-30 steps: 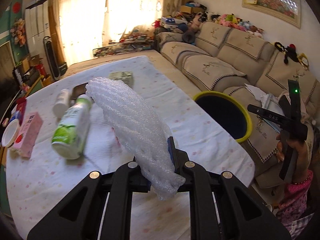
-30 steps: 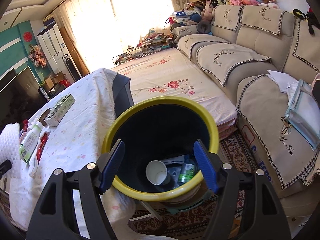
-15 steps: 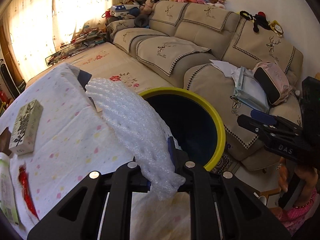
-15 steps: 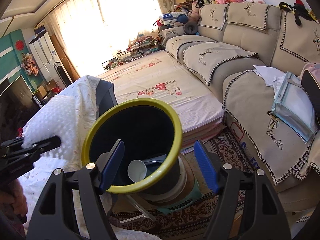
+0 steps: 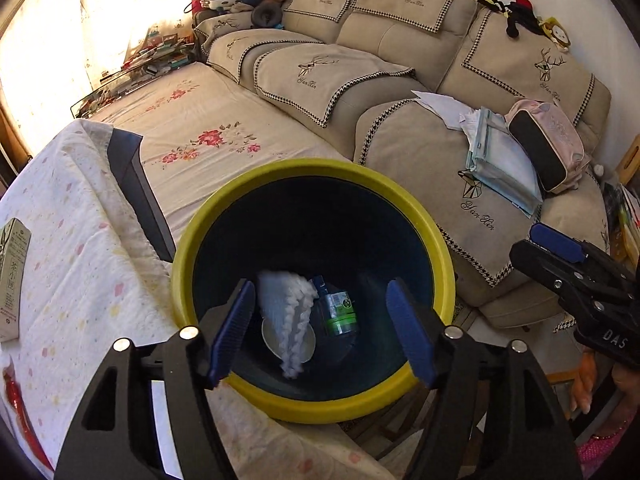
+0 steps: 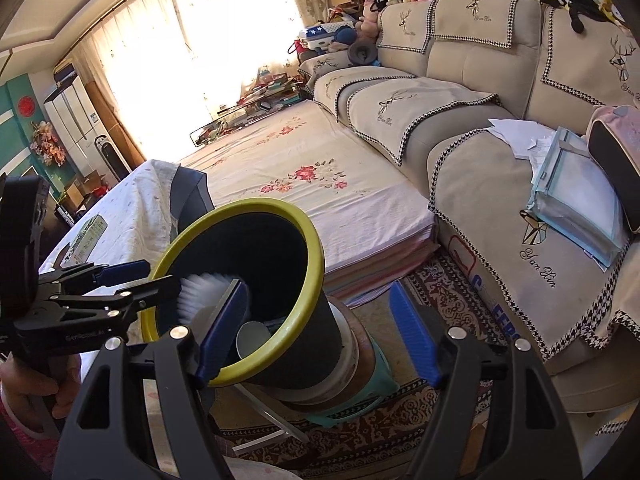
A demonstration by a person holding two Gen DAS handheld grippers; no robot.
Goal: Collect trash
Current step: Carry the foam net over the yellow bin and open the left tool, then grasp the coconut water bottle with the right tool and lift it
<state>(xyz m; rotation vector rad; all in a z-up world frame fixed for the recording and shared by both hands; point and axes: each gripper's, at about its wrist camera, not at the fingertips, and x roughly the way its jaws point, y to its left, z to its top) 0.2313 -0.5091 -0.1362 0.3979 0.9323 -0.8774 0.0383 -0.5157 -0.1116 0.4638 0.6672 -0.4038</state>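
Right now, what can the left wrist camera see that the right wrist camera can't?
Only the left wrist view looks straight down into the bin, showing the green-labelled bottle at the bottom, and the red wrapper on the tablecloth. Only the right wrist view shows the bin's outside, the teal stool under it and the patterned rug. Both show the yellow-rimmed bin, the white foam wrap dropping in, the paper cup, the sofa and both open hand-held grippers.
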